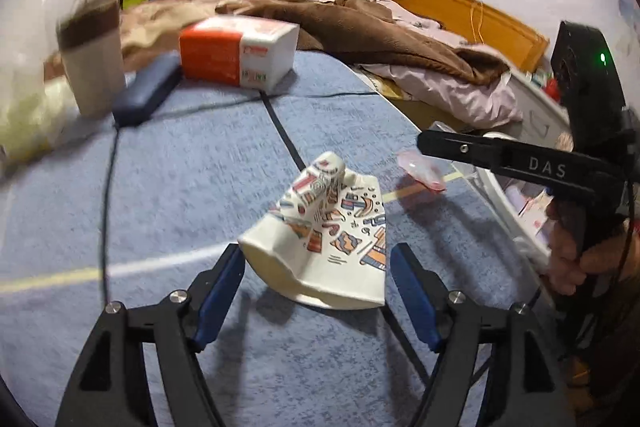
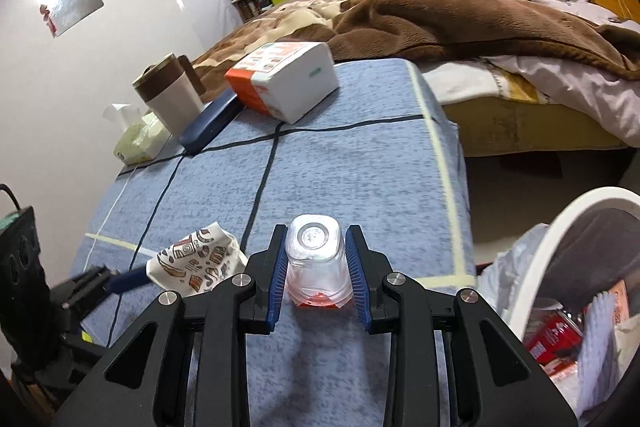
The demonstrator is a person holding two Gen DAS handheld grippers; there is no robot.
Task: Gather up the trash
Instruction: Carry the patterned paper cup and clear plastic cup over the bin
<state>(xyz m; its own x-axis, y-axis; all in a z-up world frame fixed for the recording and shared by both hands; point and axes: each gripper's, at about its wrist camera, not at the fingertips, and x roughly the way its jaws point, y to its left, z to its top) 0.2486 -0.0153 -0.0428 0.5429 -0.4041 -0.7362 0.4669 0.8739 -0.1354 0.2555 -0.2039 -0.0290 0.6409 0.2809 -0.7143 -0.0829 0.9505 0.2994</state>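
Note:
A crushed white paper cup (image 1: 332,239) with coloured patterns lies on the blue tablecloth (image 1: 192,187). My left gripper (image 1: 318,259) is open, its blue pads on either side of the cup's flattened mouth, not pressing it. The cup also shows in the right wrist view (image 2: 196,259). My right gripper (image 2: 316,243) is shut on a small clear plastic cup (image 2: 316,263) with red residue, held above the table's front part. That gripper (image 1: 424,143) and the plastic cup (image 1: 420,171) show at the right of the left wrist view.
A white bin (image 2: 560,267) with a plastic liner and trash stands right of the table. At the table's far end are a red and white box (image 2: 284,79), a dark blue case (image 2: 208,127), a brown-lidded mug (image 2: 172,95) and a tissue pack (image 2: 140,139). A bed with blankets lies beyond.

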